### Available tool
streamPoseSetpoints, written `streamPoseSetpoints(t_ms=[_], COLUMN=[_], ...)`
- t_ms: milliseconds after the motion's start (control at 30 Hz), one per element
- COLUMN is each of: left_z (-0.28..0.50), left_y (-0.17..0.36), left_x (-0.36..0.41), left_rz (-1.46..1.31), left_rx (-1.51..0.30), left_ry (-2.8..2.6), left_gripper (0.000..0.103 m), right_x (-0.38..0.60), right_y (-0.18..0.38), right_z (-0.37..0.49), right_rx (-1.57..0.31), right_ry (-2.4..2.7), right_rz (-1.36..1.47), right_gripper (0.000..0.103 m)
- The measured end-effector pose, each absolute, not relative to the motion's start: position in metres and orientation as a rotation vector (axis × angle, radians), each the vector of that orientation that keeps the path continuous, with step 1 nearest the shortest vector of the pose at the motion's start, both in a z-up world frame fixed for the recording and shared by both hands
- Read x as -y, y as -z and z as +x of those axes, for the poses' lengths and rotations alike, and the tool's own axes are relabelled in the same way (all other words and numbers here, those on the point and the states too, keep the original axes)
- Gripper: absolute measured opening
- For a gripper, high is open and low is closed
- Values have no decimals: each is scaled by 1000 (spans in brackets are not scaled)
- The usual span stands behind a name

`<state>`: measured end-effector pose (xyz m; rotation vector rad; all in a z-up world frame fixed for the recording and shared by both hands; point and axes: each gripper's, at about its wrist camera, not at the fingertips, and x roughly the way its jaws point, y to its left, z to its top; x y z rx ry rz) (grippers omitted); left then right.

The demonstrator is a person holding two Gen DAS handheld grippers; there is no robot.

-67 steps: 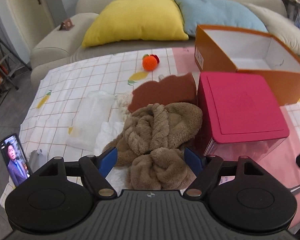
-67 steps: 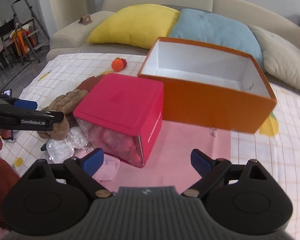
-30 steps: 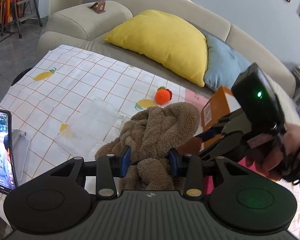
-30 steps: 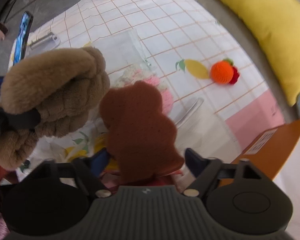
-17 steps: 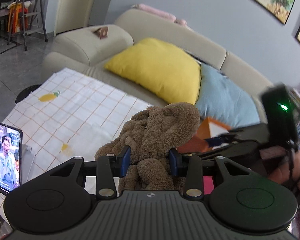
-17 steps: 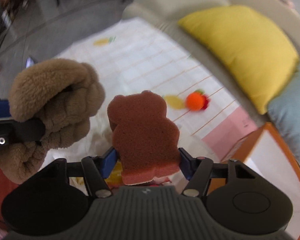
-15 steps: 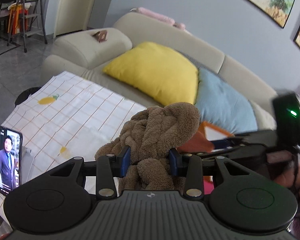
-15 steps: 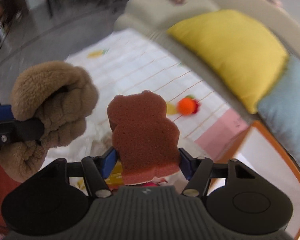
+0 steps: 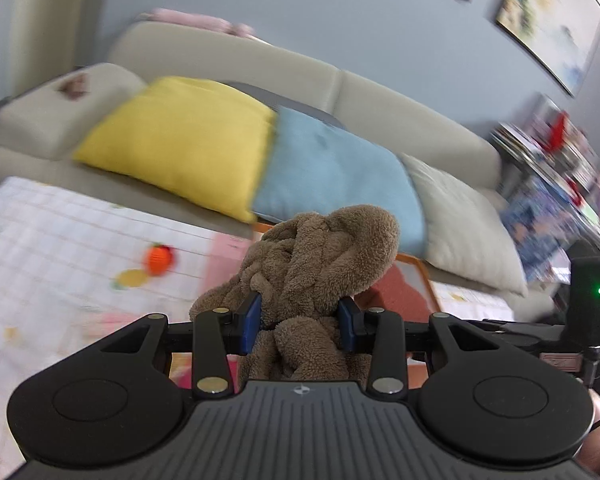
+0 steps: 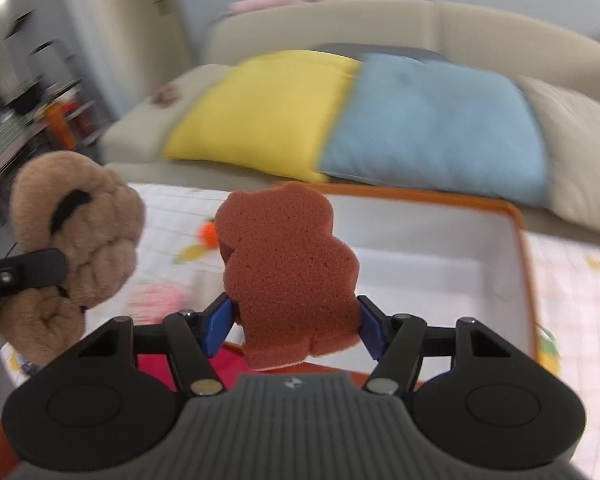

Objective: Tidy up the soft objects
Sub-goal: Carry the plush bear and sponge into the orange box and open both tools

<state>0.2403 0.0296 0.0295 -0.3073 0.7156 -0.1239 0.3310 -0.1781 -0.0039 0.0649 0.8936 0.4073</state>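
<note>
We noted the orange ball [image 9: 159, 261] lying at far left on the checked cloth [image 9: 52, 232], well apart from both tools. The left gripper [image 9: 300, 322] was clenched on the brown plush bundle [image 9: 320, 256], blue pads [image 9: 253, 318] pressed into its fleece, the bundle held up off the table. Behind it we saw the yellow cushion [image 9: 180, 140] and the blue cushion [image 9: 332, 176] side by side on the sofa [image 9: 400, 112]. In the right wrist view, the same bundle appeared at left, pinched in the other tool. The right gripper [image 10: 294, 322] was closed on the bear-shaped brown sponge [image 10: 288, 264], held upright in front of the open orange box [image 10: 520, 240]. We could not tell whether the sponge was over the box's white interior or just before its near wall.
</note>
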Motion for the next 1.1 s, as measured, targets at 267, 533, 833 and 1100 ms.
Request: streamPoseSetpoints(t_ms=[267, 533, 833, 1100], left_z=[300, 337, 354, 353], left_y=[9, 47, 82, 79], left_x=[39, 65, 62, 54], left_rz=[-171, -88, -46, -84], left_rx=[-846, -931, -1020, -1015], left_ry=[195, 156, 128, 137], left_gripper=[44, 44, 46, 68], right_x=[225, 233, 219, 208], right_y=[38, 79, 106, 109], right_z=[358, 382, 395, 397], right_rx=[-954, -1005, -1049, -1064], right_ry=[-277, -218, -211, -221], right_rz=[106, 79, -26, -99], right_gripper=[64, 64, 67, 74])
